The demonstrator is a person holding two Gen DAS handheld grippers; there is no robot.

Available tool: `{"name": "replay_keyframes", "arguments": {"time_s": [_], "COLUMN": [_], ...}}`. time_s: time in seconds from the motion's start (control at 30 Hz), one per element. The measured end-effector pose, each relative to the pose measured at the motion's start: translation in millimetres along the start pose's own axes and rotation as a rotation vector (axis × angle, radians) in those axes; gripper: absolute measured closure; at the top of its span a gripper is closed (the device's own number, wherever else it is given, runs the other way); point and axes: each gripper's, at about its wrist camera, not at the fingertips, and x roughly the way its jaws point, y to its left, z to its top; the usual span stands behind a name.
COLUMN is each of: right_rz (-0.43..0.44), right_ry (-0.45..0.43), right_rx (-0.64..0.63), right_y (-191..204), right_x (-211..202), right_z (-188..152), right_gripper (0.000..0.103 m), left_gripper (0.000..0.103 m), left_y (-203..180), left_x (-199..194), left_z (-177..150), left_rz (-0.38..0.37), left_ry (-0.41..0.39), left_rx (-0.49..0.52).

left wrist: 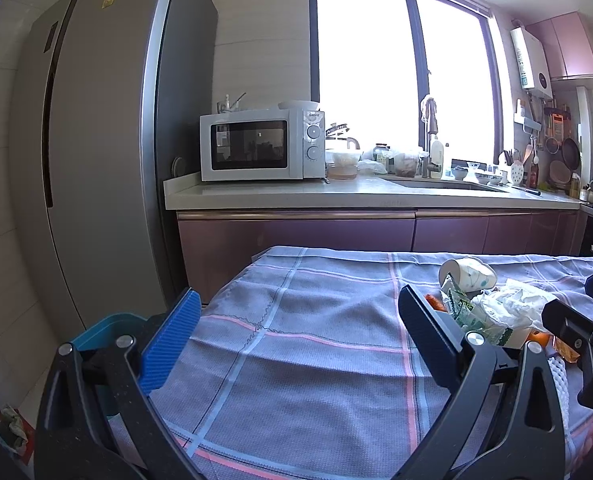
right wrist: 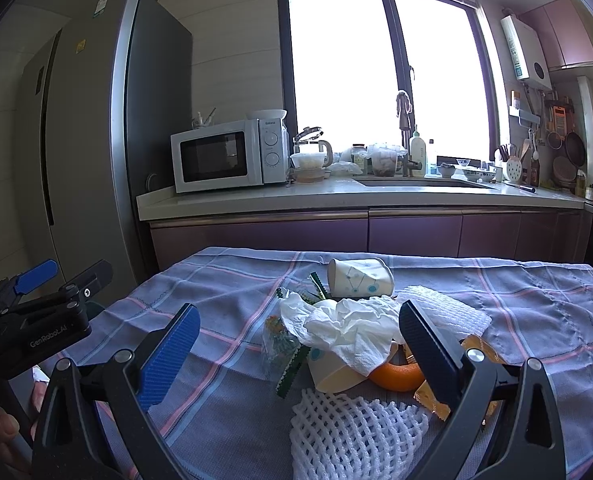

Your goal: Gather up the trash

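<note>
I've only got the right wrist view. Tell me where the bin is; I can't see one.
Observer: The left wrist view shows a teal container just off the left edge of the cloth-covered table, beside the fridge.
Operator: Check that the left claw is free.
Observer: The left claw is open with nothing between its fingers. Only the bare cloth is in front of it.
Operator: Report anything on the floor there.
Observer: Left of the container there is what looks like a red bag with crumpled paper in it.
</note>
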Motion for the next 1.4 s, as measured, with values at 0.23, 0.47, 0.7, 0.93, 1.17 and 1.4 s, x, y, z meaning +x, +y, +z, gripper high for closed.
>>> {"name": "replay_keyframes", "arguments": {"time_s": [0.23,0.47,0.7,0.93,1.17,1.4], "right_rz": [-0.001,-0.004,-0.007,-0.008,-0.010,-0.008], "right_ry": [0.002,0.004,0.004,0.004,0.004,0.008], "right_rx": [0.000,0.001,-0.001,-0.002,-0.001,0.001], "right_y": [-0.2,-0.7,-0.7,-0.8,-0.4,-2.5], "right_x": [-0.3,0.1,0.2,0.3,1.1,3.1], "right_z": [-0.7,-0.6,-1.0,-1.2,-0.9,-0.8], "right_gripper": [0.007,0.007,0.007,0.007,0.007,0.007], "left_gripper": [0.006,0.006,0.006,0.006,0.006,0.006], "left_y": [-0.2,-0.6,-0.7,-1.2,-2.7,-3.5], "left_x": [0.6,0.4,0.8,0.6,1.2,1.4], "left_z": [-0.4,-1.1,-1.1,-1.3,-2.8,-3.6], "left_rz": [0.000,-0.001,-0.001,-0.005,-0.008,-0.011], "left_ry": [-0.004,-0.003,-0.003,-0.001,0.001,0.003], "left_rx": [0.000,-0.002,-0.002,-0.002,-0.003,-0.003]}}
